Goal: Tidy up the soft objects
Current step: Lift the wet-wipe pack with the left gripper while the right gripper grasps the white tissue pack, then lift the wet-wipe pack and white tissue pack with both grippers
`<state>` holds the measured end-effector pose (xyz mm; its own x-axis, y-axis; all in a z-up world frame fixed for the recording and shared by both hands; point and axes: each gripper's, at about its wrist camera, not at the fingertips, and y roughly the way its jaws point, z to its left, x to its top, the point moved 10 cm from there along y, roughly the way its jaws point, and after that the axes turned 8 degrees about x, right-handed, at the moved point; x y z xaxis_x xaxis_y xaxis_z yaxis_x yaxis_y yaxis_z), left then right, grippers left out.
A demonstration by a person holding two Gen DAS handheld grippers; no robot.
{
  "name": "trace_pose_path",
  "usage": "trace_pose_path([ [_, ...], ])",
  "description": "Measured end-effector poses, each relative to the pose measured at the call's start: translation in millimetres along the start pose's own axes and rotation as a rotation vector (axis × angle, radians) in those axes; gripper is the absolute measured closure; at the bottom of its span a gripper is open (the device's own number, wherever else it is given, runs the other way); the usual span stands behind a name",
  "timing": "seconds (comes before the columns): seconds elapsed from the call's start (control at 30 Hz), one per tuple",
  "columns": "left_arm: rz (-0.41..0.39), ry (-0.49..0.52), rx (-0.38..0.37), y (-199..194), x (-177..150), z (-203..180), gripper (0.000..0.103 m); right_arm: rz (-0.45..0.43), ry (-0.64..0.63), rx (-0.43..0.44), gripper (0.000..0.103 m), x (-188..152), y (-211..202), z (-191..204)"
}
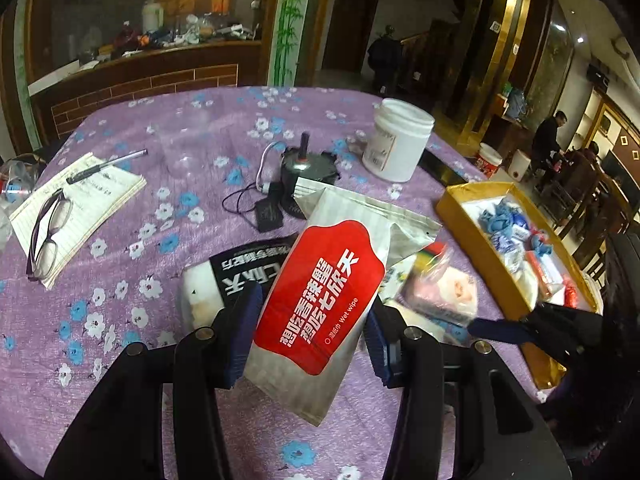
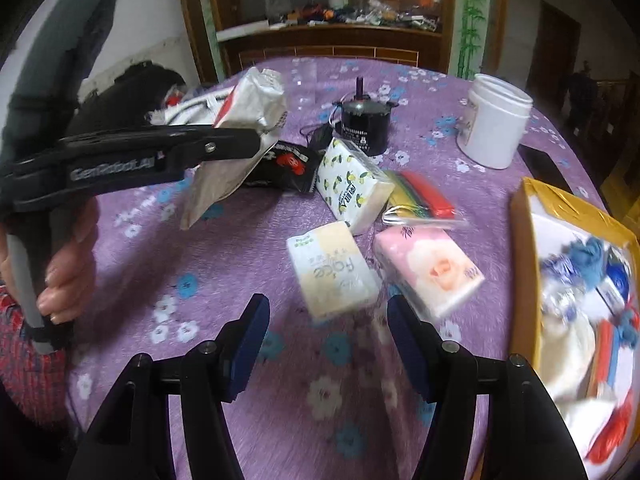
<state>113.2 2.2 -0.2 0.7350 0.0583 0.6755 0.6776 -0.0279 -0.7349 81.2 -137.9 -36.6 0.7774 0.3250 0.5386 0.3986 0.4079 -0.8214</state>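
My left gripper [image 1: 310, 340] is shut on a red and white wet wipe pack [image 1: 320, 288], held tilted above the purple tablecloth. The right wrist view shows that same pack [image 2: 248, 112] in the left gripper [image 2: 248, 142], with a hand on the handle. My right gripper [image 2: 330, 344] is open and holds nothing, low over the cloth just in front of a cream tissue pack [image 2: 332, 272]. A pink tissue pack [image 2: 430, 270], a lemon-print pack [image 2: 352, 184], a black pack [image 2: 288, 164] and a bag of coloured pieces [image 2: 424, 200] lie nearby. A yellow box [image 2: 524, 240] at the right holds several soft items.
A white jar [image 2: 496, 120], a small black motor with wires [image 2: 364, 120] and a dark phone [image 2: 540, 164] stand farther back. A notebook [image 1: 88, 200] with glasses [image 1: 48, 232] and a pen [image 1: 108, 164] lies at the left. People sit in the room beyond.
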Motion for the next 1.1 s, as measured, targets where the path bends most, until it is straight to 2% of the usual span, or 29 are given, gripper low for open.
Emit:
trace_pose_path([
  [0.17,-0.021,0.018,0.02,-3,0,-2,0.056,0.032,-0.016,-0.026,0.039,11,23,-5],
  [0.33,0.001,0.023,0.021,3,-5,-4,0.056,0.091,-0.001,-0.021,0.04,17,53,-12],
  [0.4,0.005,0.021,0.021,4,-5,-4,0.056,0.088,-0.004,-0.02,0.044,17,55,-12],
  [0.43,0.007,0.02,0.02,5,-5,-5,0.056,0.086,-0.006,-0.02,0.051,16,55,-11],
  [0.47,0.007,0.017,0.021,6,-6,-5,0.056,0.08,-0.004,-0.026,0.053,16,53,-11],
  [0.6,0.005,0.018,0.03,8,-7,-8,0.056,-0.007,0.051,0.018,0.057,19,40,-19],
  [0.73,-0.025,0.047,0.09,9,-8,-13,0.056,-0.113,0.098,0.04,0.057,33,19,-29],
  [0.87,-0.078,0.1,0.18,7,-9,-19,0.056,-0.207,0.081,-0.092,0.057,42,0,-39],
  [0.93,-0.106,0.127,0.229,6,-9,-20,0.056,-0.221,0.086,-0.096,0.057,44,-3,-40],
  [1.1,-0.153,0.186,0.295,2,-9,-25,0.056,-0.213,0.099,-0.091,0.057,44,-2,-44],
])
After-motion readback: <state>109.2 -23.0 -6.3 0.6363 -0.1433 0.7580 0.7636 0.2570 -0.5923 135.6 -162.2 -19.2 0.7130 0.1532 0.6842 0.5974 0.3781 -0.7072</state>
